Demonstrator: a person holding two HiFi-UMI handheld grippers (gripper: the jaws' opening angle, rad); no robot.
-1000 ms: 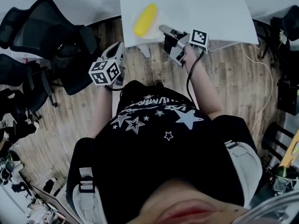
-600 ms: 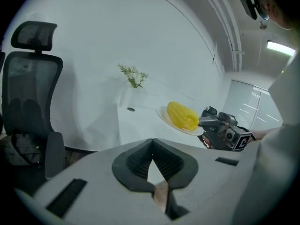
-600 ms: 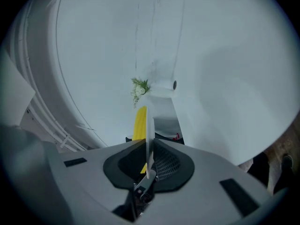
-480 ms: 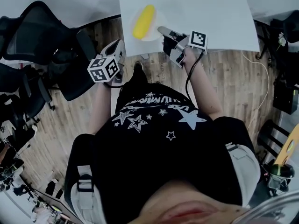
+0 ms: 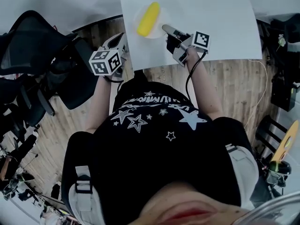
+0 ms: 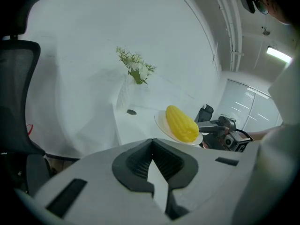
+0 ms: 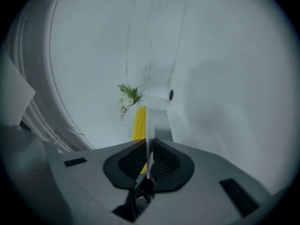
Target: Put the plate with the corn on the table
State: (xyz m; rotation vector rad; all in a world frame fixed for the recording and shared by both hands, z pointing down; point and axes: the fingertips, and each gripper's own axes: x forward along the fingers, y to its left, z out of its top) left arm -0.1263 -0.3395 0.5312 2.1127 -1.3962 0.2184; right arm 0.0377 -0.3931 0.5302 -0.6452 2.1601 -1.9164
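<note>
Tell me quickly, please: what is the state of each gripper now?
Left gripper: fingers closed, nothing between them.
Right gripper: closed on the rim of the plate that carries the corn.

Black T-shirt (image 5: 159,144) with white stars; grey left claw (image 5: 118,39) and right claw (image 5: 166,29) with black-and-white marker cubes (image 5: 105,62); black cable (image 5: 189,81).

The pictures look dim and bluish. A ceiling light (image 6: 280,54) glows in the left gripper view. The white table (image 5: 211,13) looks bright. Both gripper views bend round, with dark corners.
</note>
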